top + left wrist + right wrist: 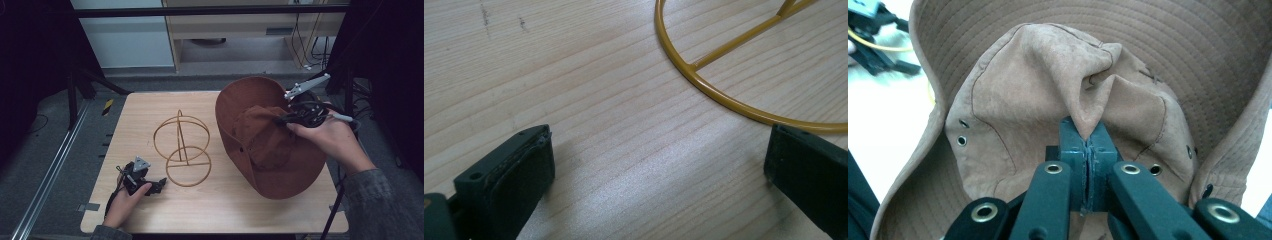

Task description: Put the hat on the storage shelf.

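the brown hat (270, 145) is held over the right half of the bench (225, 210), tipped so that its crown faces the person and its wide brim fans out behind and below, the lower brim resting on or just above the wood; a fold of the soft crown (1088, 107) is pinched between the jaws of the right gripper (287, 119), which are closed tight on the fabric with no gap visible in the right gripper view; the grip is judged to have been taken at the crown top so that the hat hangs open underneath, ready to be lowered over something; the wire hat stand (181, 147), made of yellow rings on a central rod, is set upright near the middle of the bench, just beside the hat and apart from it, and it is judged to be the likely destination; the left gripper (142, 180) is rested low on the bench near the stand's base ring (724, 95), its jaws spread wide and nothing held between them; it is probably kept there to steady the light stand if needed.
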